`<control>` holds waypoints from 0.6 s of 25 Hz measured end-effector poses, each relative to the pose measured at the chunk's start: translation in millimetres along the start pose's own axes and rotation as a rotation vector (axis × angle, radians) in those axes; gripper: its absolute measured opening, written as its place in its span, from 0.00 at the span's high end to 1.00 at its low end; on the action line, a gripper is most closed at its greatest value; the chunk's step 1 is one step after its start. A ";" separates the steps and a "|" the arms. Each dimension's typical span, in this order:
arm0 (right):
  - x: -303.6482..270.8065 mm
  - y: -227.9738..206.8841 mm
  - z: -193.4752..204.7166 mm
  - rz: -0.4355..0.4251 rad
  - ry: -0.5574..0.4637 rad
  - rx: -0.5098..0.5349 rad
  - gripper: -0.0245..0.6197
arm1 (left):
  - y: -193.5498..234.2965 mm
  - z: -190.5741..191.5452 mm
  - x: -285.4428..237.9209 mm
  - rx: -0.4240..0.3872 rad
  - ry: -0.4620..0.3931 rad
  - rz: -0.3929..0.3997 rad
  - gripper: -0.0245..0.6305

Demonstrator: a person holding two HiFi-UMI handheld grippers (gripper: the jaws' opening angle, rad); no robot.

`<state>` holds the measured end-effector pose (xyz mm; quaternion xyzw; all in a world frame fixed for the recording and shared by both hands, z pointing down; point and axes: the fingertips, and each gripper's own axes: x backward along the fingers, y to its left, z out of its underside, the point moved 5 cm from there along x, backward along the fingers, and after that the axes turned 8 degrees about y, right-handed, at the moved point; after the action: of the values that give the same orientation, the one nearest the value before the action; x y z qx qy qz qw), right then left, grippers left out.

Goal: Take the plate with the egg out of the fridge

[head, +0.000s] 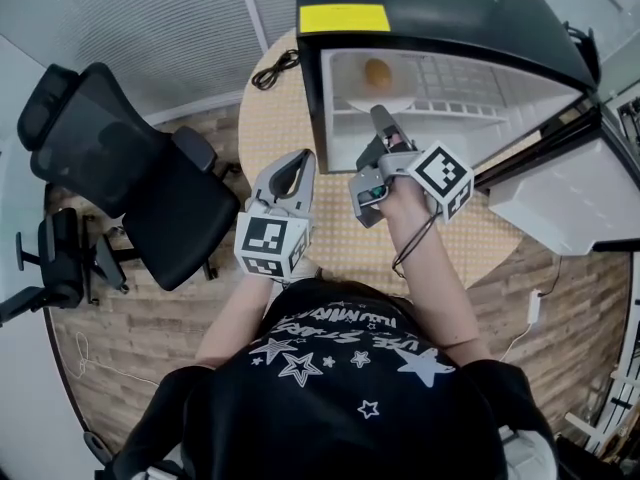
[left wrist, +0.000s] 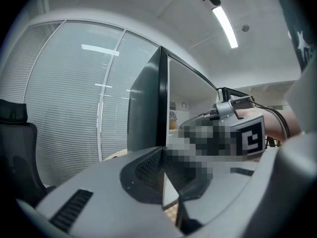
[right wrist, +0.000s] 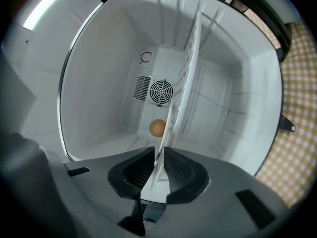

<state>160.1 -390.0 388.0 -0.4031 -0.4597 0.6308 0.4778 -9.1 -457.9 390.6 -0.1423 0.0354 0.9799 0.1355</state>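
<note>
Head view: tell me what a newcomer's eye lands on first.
The open fridge on the round table stands out, a brown egg on a white plate on its shelf. The right hand-held gripper reaches inside, jaws shut on the plate's rim. A black office chair stands at the left.

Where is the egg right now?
The egg sits on the white plate inside the open fridge, top middle of the head view, just beyond the right gripper.
</note>
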 end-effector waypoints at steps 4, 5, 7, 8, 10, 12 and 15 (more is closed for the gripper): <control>0.5 -2.0 -0.3 -0.012 -0.004 -0.020 0.87 | 2.8 1.2 -0.5 0.005 0.001 0.000 0.96; -0.6 -1.8 -0.3 -0.020 -0.005 -0.029 0.87 | 3.8 1.4 -1.0 0.006 0.002 0.000 0.96; 0.7 -2.1 0.3 -0.036 -0.009 -0.049 0.89 | 3.1 2.1 -0.6 0.006 0.003 0.001 0.96; 2.0 -2.6 0.7 -0.041 -0.012 -0.061 0.89 | 2.4 2.2 -0.6 0.006 0.002 0.002 0.96; 3.6 -3.1 1.4 -0.050 -0.014 -0.075 0.89 | 2.7 1.3 -2.1 0.005 0.002 0.003 0.96; 7.1 -3.0 3.0 -0.060 -0.012 -0.080 0.89 | 2.8 0.5 -3.9 0.004 0.002 0.003 0.95; 18.2 -0.8 6.4 -0.065 0.002 -0.057 0.89 | -0.1 0.5 -5.2 0.001 0.003 0.005 0.95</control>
<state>150.2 -373.4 389.1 -0.4019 -0.4899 0.6012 0.4869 -4.3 -459.1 392.6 -0.1437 0.0365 0.9800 0.1329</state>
